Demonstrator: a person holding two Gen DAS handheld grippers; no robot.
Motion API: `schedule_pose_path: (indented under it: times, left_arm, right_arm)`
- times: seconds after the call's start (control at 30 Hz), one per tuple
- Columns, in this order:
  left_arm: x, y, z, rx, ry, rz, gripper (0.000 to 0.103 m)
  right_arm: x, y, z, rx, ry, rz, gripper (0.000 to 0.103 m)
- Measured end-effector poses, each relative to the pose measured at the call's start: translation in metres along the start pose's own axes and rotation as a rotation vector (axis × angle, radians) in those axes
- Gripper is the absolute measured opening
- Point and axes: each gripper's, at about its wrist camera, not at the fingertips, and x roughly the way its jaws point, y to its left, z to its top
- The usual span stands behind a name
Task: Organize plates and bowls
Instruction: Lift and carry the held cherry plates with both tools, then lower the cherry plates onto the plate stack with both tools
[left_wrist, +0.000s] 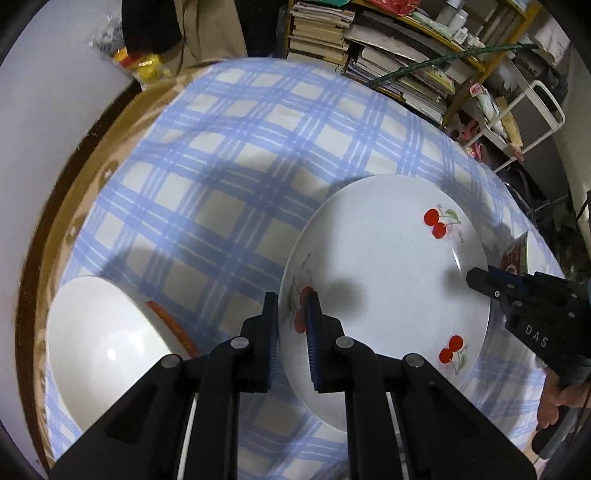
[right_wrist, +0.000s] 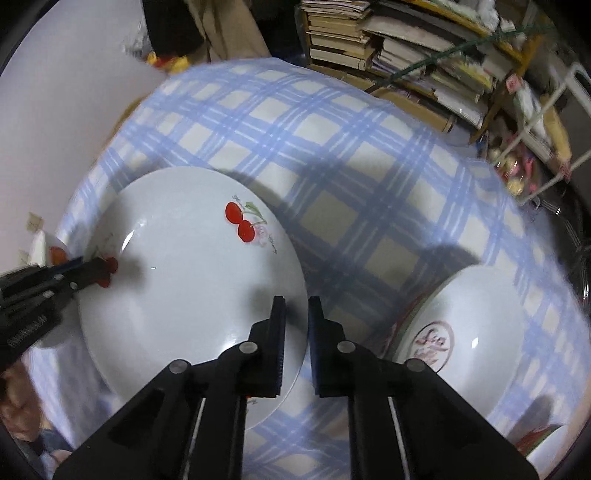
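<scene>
White cherry plate (left_wrist: 384, 280) clamped both rims; right tool (left_wrist: 476, 282) marked "DAS".

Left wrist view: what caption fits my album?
Two tools, left tool and right tool, grip a cherry plate on opposite rims.

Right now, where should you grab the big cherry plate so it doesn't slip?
By its thin rim, on two opposite sides, coming down from above. The cherry plate lies flat on the checked cloth and is wide and shallow, so only its edge fits between fingers. The left gripper and right gripper already pinch opposite edges, which should keep it level.
</scene>
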Motion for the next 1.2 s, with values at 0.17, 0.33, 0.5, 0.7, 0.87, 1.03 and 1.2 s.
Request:
schedule_pose_path:
  times: [0.17, 0.33, 0.5, 0.7, 0.87, 1.03, 1.2]
  left_arm:
    - [-0.016, 0.001, -0.003, 0.019, -0.033, -0.020, 0.014]
    - [-0.032, 0.001, -0.006, -0.004, -0.051, -0.027, 0.014]
    - [-0.040, 0.002, -0.016, -0.028, -0.056, -0.035, 0.014]
    - [-0.052, -0.005, -0.035, -0.022, -0.040, -0.017, 0.014]
    - [-0.075, -0.006, -0.055, -0.047, -0.047, -0.041, 0.014]
    - [-0.097, -0.008, -0.085, -0.051, -0.064, -0.051, 0.014]
    - [-0.103, -0.008, -0.128, -0.067, -0.062, -0.023, 0.015]
  right_arm:
    - [-0.005, -0.004, -0.009, 0.044, 0.014, 0.040, 0.012]
    - [-0.020, -0.007, -0.019, 0.076, -0.024, 0.083, 0.011]
    - [-0.035, -0.009, -0.029, 0.104, -0.062, 0.109, 0.010]
    - [-0.052, -0.012, -0.041, 0.140, -0.076, 0.140, 0.009]
    - [-0.072, -0.007, -0.058, 0.144, -0.085, 0.120, 0.009]
    - [-0.086, -0.007, -0.083, 0.176, -0.080, 0.166, 0.009]
    - [-0.087, 0.006, -0.121, 0.140, -0.049, 0.148, 0.009]
